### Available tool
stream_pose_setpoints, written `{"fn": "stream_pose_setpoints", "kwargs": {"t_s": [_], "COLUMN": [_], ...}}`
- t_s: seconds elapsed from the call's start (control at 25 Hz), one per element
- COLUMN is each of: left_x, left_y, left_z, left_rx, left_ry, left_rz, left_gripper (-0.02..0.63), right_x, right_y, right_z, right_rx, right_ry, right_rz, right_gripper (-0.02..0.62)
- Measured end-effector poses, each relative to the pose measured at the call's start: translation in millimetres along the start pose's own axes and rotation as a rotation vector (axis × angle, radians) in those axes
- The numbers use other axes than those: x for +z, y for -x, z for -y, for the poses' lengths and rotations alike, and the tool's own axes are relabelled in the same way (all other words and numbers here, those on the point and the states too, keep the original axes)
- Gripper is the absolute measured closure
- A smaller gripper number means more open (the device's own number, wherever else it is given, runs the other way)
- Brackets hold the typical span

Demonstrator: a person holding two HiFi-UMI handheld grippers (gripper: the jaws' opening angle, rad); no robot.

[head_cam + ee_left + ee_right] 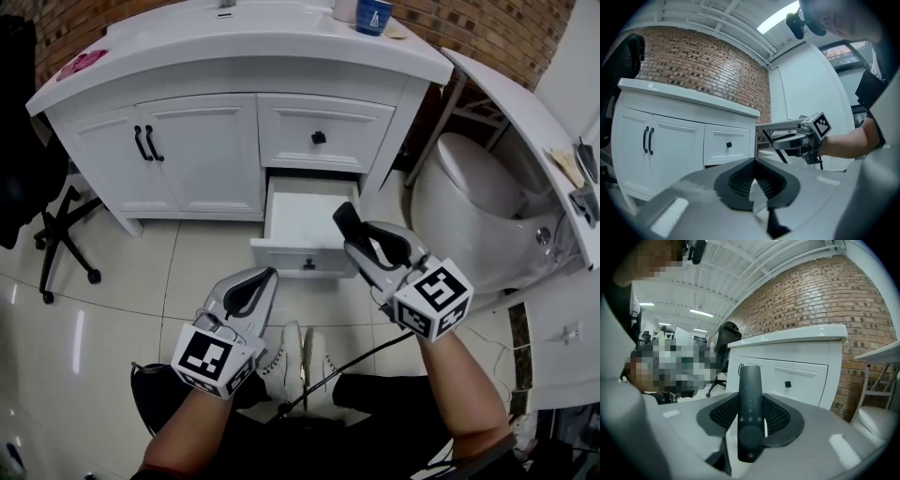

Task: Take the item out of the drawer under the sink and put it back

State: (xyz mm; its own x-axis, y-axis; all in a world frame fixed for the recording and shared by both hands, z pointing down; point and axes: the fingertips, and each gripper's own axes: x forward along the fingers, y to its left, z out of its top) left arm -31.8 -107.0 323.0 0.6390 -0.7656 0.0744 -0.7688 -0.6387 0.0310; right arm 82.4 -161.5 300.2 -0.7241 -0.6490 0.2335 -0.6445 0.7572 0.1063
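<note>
Brick-walled washroom, white counter (pixel 234 42) across the top of the frame. I record the remote (pixel 750 418), slim and black, clamped lengthwise between the pads of my right tool (pixel 364 246), just right of the open drawer (pixel 281 255) at centre frame. I judge the item is out and its return is due: lower it into the drawer, then release. My right forearm enters from lower right, tool angled up-left. My left tool (pixel 251 289), jaws together and empty, hangs at lower left.
</note>
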Motion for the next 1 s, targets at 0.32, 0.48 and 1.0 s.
{"fn": "stream_pose_setpoints", "kwargs": {"t_s": [0.32, 0.48, 1.0], "left_x": [12.4, 11.2, 11.0], "left_y": [2.0, 3.3, 3.1], "left_z": [8.6, 15.1, 26.3], "left_rx": [-0.011, -0.018, -0.027], "left_ry": [0.007, -0.001, -0.018], "left_rz": [0.021, 0.008, 0.0], "left_gripper": [0.6, 0.6, 0.601], "right_x": [-0.4, -10.7, -25.9], "right_y": [45.0, 57.9, 77.4], "right_z": [-22.5, -31.0, -43.7], "right_rx": [-0.073, -0.098, -0.114], "right_ry": [-0.053, -0.097, -0.191], "right_rz": [0.106, 0.118, 0.136], "right_gripper": [0.43, 0.43, 0.43]}}
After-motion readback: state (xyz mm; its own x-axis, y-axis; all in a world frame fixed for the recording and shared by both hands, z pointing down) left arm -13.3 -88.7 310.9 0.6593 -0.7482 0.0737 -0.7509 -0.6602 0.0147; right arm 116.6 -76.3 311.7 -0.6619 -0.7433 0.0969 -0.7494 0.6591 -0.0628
